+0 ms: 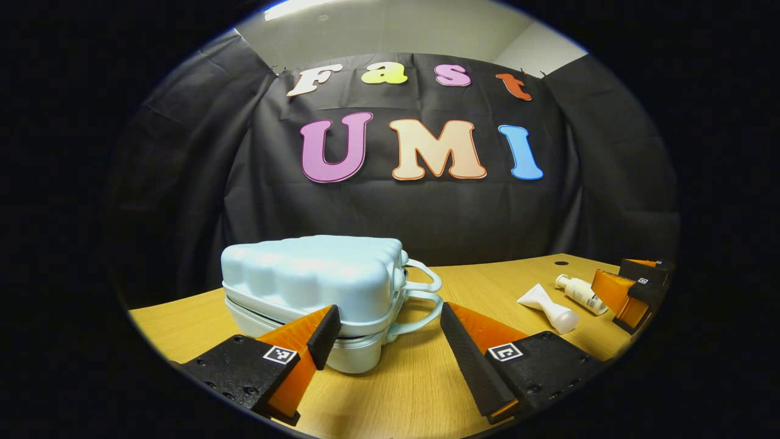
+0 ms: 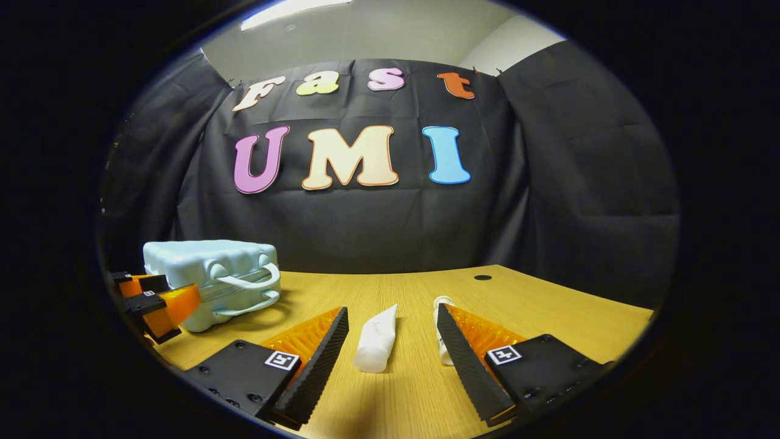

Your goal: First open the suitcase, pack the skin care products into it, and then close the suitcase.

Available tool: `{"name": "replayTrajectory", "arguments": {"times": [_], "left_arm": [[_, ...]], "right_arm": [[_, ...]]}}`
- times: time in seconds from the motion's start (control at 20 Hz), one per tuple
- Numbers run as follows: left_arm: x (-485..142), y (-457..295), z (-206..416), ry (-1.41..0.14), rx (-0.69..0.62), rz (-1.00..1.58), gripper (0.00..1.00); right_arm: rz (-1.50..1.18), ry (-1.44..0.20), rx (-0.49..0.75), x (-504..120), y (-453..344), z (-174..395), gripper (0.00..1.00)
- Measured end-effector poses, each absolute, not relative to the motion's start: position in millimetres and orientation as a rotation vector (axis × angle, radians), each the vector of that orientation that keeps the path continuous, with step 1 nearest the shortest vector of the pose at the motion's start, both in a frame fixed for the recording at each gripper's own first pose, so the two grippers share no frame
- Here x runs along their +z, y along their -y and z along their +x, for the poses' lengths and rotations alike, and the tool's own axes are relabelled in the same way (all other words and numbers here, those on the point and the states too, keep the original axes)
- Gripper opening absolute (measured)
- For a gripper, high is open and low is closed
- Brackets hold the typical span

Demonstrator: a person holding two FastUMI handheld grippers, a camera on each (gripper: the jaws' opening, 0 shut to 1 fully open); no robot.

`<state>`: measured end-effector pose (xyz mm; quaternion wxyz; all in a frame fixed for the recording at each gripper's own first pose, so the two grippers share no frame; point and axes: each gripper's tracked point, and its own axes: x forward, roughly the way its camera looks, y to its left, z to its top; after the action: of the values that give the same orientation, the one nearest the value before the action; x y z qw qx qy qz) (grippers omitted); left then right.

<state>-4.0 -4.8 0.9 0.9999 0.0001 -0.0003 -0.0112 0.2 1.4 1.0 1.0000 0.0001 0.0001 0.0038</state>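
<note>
Both tools gape wide, seemingly gripping nothing.

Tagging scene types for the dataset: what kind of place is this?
Likely a staged recording booth, not a home: black cloth wall, a bare wooden table, and only task props, a closed suitcase and skincare tube.

Recording booth, black cloth wall (image 1: 426,219), wooden table (image 1: 426,390)

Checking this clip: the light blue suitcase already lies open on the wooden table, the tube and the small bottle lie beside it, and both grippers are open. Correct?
Not quite: the suitcase is closed, its two shells together, as the left gripper view shows. The rest holds: the tube and small bottle lie on the wooden table, and the left gripper and right gripper are open.
</note>
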Motion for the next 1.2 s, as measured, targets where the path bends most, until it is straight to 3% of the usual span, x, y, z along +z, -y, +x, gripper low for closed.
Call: {"name": "replayTrajectory", "arguments": {"times": [0.65, 1.2], "left_arm": [[0, 3, -3, -0.001, -0.009, 0.000, 0.98], [-3, 14, -5, -0.039, -0.102, 0.048, 0.99]], "right_arm": [[0.000, 0.000, 0.008, 1, -1, 0, 0.96], [0.000, -0.001, 0.007, 1, -1, 0, 0.96]]}}
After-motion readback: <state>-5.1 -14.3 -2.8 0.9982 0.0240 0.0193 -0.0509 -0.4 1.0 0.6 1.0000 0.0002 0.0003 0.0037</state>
